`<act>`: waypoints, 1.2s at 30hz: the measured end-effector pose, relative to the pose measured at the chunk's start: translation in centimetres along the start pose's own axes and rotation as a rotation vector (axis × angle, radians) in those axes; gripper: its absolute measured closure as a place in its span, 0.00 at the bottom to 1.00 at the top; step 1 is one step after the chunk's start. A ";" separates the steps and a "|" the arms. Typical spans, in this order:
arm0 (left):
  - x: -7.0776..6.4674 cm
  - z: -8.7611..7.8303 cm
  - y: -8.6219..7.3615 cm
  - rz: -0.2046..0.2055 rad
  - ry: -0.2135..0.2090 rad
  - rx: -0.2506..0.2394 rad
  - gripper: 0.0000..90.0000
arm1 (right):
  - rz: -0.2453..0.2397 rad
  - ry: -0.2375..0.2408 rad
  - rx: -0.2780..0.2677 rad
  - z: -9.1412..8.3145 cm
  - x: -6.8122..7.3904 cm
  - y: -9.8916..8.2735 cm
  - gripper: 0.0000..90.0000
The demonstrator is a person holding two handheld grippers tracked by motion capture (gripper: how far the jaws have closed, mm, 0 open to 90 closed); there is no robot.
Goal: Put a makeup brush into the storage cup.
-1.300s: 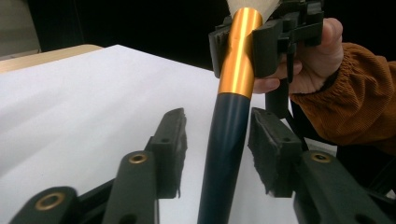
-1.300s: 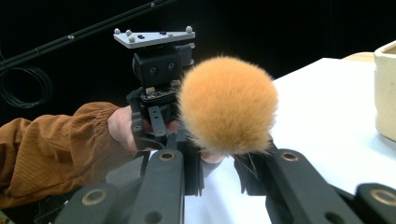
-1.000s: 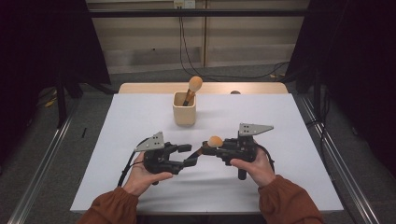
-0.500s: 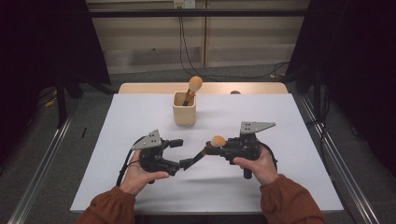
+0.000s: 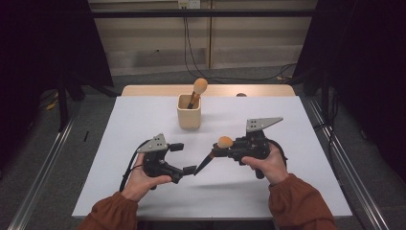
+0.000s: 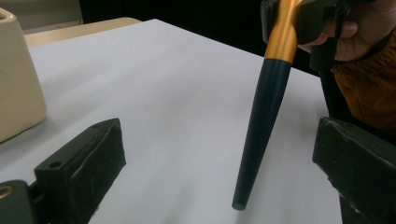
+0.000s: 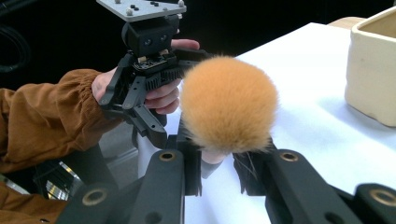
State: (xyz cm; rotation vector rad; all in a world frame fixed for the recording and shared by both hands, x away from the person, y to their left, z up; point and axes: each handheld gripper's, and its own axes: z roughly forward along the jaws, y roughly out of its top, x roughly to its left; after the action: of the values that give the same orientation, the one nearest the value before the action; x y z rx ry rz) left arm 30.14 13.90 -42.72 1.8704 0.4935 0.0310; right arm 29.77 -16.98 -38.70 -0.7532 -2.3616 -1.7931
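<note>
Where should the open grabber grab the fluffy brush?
Best the dark handle, low down, below the gold band. The left tool can close from both sides: the handle already hangs between its open jaws, slim and bare, while the right tool grips higher.

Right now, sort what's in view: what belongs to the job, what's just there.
In the job: makeup brush clamped in right gripper; left gripper, jaws just opened; cream cup.
Just there: second brush standing in the cup; cables behind.

Even overhead light on the table (image 5: 143, 120), dark surroundings, near tongs slightly blurred.
</note>
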 end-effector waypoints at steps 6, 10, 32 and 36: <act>-0.1 0.2 0.3 -0.013 -0.036 0.002 0.02 | -0.008 -0.008 0.040 -0.2 -0.3 1.0 0.82; -0.2 0.5 0.5 0.002 -0.043 0.010 0.02 | -0.005 -0.010 0.070 -0.1 -0.5 1.5 0.82; -0.6 2.4 1.3 0.025 -0.094 0.032 0.03 | -0.003 -0.025 0.280 1.1 -1.0 3.6 0.82; -0.9 3.0 1.6 0.033 -0.107 0.045 0.03 | -0.021 -0.026 0.317 1.5 -0.8 4.0 0.82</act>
State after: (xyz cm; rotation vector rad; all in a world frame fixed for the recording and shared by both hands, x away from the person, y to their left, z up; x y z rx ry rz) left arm 30.61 10.44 -42.13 1.9135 0.3923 -0.0581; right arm 32.53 -15.11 -35.92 -0.7119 -2.5894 -1.3703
